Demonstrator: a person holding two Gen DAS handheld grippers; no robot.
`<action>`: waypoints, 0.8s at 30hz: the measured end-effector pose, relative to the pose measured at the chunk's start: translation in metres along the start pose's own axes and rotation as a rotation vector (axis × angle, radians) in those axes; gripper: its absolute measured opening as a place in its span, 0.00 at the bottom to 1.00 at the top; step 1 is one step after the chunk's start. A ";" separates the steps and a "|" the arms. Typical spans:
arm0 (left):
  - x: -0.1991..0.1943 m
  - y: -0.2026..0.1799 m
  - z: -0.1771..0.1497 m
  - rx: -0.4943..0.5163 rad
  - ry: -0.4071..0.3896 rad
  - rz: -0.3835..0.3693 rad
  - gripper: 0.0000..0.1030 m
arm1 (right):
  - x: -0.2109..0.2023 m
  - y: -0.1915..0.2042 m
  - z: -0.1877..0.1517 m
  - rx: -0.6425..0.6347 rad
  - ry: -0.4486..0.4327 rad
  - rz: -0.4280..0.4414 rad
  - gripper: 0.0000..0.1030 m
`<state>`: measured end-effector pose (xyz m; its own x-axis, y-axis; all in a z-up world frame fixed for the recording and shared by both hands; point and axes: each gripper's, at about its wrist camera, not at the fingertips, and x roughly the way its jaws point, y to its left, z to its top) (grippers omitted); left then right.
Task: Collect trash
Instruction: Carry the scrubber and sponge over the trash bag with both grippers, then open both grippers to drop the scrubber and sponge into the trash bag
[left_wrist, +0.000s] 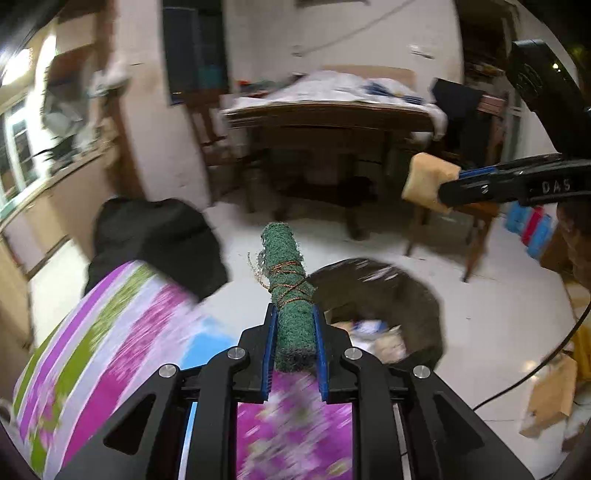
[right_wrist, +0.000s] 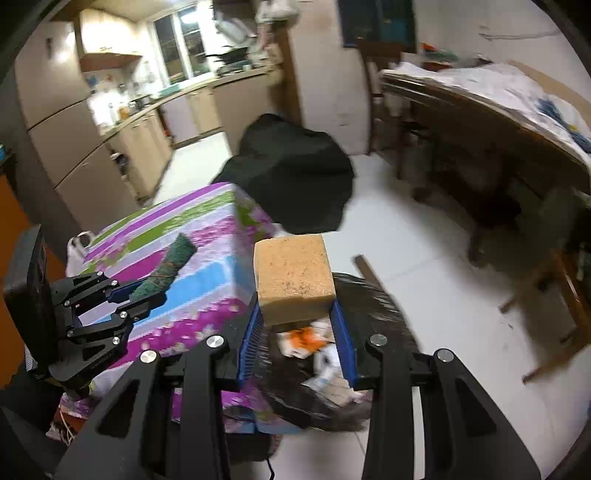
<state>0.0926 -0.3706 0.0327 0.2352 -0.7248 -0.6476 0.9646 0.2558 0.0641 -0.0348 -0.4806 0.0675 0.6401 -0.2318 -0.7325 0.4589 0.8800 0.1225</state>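
My left gripper is shut on a rolled green scouring pad tied with brown string, held above the flowered tablecloth. It also shows in the right wrist view with the green roll. My right gripper is shut on a tan sponge block, held over a dark trash bin with paper scraps inside. In the left wrist view the right gripper holds the sponge up at the right, above the bin.
A black bag sits on the white floor beyond the covered table. A wooden table piled with cloth and wooden chairs stand to the right. Kitchen cabinets line the left. Cardboard and a cable lie on the floor.
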 end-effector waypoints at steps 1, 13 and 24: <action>0.006 -0.009 0.009 0.012 0.005 -0.014 0.19 | -0.003 -0.009 0.001 0.012 0.007 -0.020 0.34; 0.097 -0.046 0.067 0.080 0.133 -0.135 0.19 | 0.027 -0.047 0.003 0.036 0.152 -0.113 0.35; 0.165 -0.025 0.015 0.131 0.285 -0.070 0.40 | 0.102 -0.058 -0.017 0.085 0.264 -0.076 0.57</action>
<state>0.1088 -0.5067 -0.0643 0.1424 -0.5247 -0.8393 0.9888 0.1135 0.0968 -0.0070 -0.5483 -0.0258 0.4241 -0.1699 -0.8896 0.5563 0.8239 0.1079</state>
